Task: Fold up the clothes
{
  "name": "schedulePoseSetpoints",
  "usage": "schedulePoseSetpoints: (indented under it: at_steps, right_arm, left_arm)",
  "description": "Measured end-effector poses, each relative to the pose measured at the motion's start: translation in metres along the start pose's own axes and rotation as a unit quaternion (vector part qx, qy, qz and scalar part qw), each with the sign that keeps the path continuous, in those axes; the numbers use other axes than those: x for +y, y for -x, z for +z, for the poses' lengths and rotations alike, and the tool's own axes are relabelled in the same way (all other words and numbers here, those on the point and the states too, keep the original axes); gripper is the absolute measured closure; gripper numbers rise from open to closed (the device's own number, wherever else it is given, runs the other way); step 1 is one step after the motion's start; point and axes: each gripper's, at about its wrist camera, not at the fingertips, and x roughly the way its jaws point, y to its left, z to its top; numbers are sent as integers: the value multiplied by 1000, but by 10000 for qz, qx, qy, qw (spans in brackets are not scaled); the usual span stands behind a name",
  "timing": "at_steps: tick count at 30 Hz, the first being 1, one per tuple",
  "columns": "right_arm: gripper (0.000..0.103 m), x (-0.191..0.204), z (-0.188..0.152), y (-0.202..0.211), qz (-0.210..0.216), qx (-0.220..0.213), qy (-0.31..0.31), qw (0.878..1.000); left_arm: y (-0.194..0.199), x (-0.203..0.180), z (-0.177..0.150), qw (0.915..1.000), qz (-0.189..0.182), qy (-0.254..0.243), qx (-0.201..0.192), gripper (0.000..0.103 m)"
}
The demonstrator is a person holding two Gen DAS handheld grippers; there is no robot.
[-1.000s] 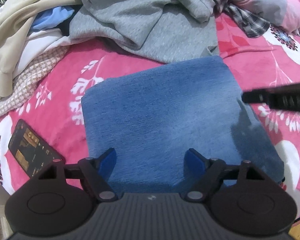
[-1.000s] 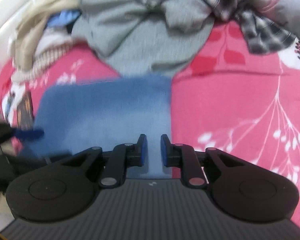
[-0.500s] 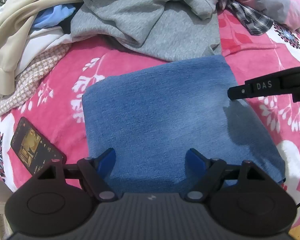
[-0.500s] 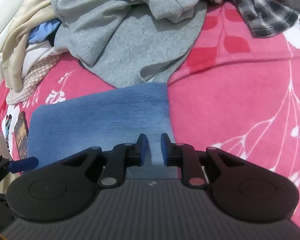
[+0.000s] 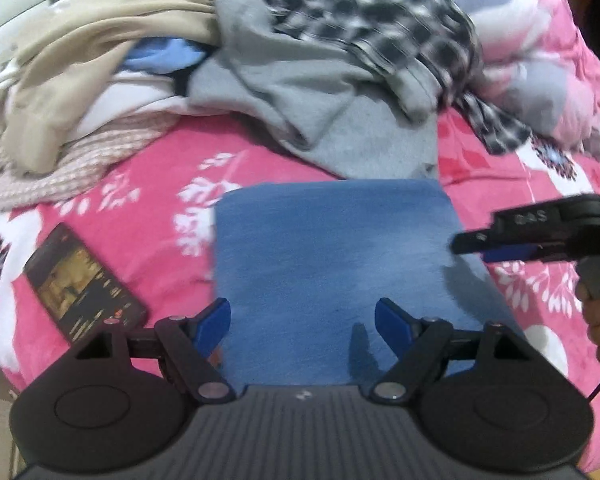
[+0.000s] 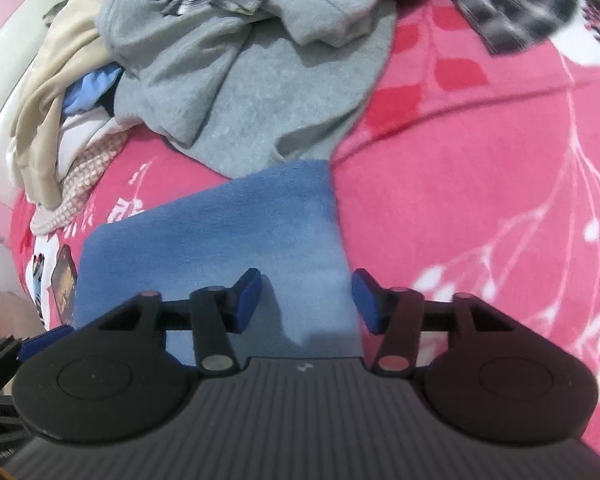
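The flat, folded blue denim rectangle (image 5: 332, 280) lies on the pink floral blanket (image 6: 480, 200), directly at 12 o'clock from the left gripper (image 5: 302, 320), whose fingers are spread wide, holding nothing. The right gripper (image 6: 306, 300), also spread and empty, straddles the denim's right edge, with the heap of unfolded clothes (image 5: 300, 92) beyond at 12 o'clock.
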Motion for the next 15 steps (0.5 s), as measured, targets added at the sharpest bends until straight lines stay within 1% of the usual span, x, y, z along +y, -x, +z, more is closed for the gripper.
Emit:
schedulePoseSetpoints:
  at_steps: [2, 4, 6, 7, 9, 11, 14, 15]
  right_arm:
    - [51, -10, -5, 2, -12, 4, -207, 9998]
    - [44, -13, -6, 0, 102, 50, -315, 9994]
    - [42, -17, -8, -1, 228, 97, -414, 9988]
    - [39, -18, -8, -1, 291, 120, -463, 9984]
    - [31, -21, -10, -3, 417, 167, -562, 9974]
    - [17, -24, -11, -4, 543, 213, -661, 9961]
    - [13, -29, -13, -6, 731, 283, -808, 9936]
    - [13, -31, -12, -7, 869, 327, -864, 9919]
  left_arm:
    - [1, 12, -5, 9997, -60, 232, 46, 22]
    - [-3, 21, -10, 9986, -155, 454, 207, 22]
    - [-9, 31, -16, 9962, -373, 730, 290, 20]
    - [-11, 35, -18, 9943, -502, 895, 300, 19]
    - [-14, 41, -23, 9905, -684, 1151, 312, 17]
    - [-17, 45, -27, 9882, -789, 1284, 278, 16]
    - [-21, 51, -30, 9850, -950, 1428, 206, 16]
    - [-23, 54, -30, 9839, -1010, 1462, 186, 16]
